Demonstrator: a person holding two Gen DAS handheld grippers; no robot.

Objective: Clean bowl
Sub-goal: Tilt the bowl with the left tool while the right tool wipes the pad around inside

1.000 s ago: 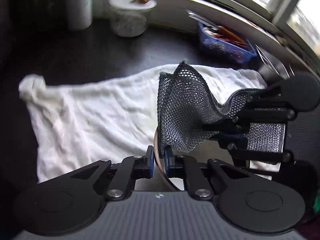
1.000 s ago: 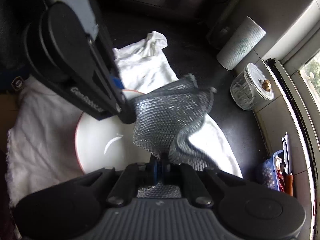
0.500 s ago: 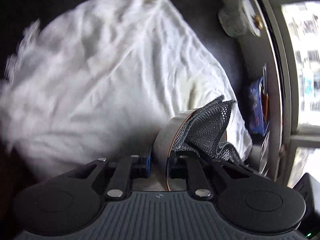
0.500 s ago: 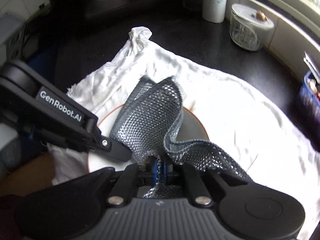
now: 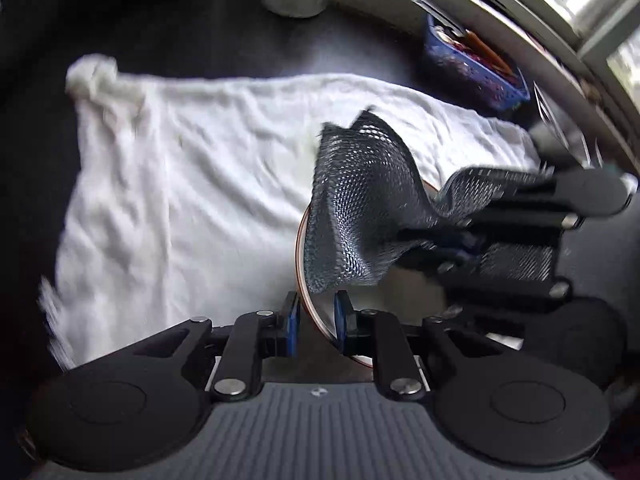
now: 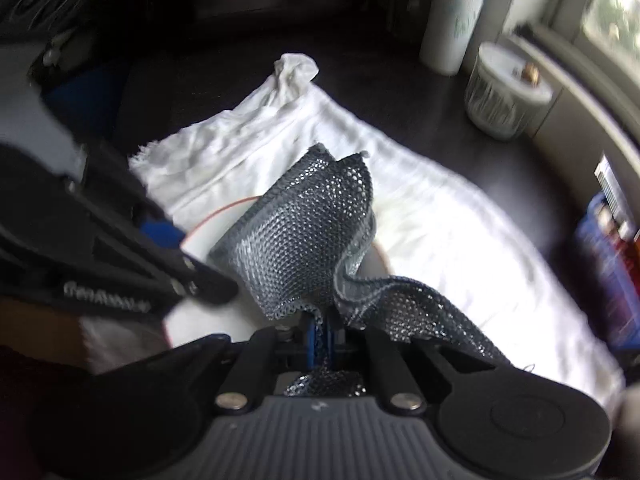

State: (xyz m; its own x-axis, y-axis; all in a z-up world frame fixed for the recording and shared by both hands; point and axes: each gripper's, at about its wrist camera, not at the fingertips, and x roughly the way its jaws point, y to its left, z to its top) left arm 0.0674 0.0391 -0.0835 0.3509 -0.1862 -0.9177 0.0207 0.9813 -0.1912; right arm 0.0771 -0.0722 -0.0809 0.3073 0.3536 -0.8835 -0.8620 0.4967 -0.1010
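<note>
My left gripper (image 5: 316, 312) is shut on the rim of a white bowl with a red-brown edge (image 5: 316, 318), holding it tilted above a white towel. My right gripper (image 6: 320, 326) is shut on a grey mesh scrubbing cloth (image 6: 304, 236), which drapes into the bowl (image 6: 200, 240). In the left wrist view the cloth (image 5: 356, 208) covers most of the bowl's inside, and the right gripper (image 5: 460, 246) reaches in from the right. In the right wrist view the left gripper's body is at the left, its fingertips blurred.
A white towel (image 5: 180, 184) lies spread on a dark counter (image 5: 200, 32). A blue basket of utensils (image 5: 472, 68) stands by the window sill. A lidded glass jar (image 6: 504, 100) and a paper towel roll (image 6: 452, 20) stand at the back.
The left gripper has swung the bowl back to a view like a second ago, after a strong turn. The cloth has stayed inside the bowl, shifting across its inner surface. Both grips are unchanged.
</note>
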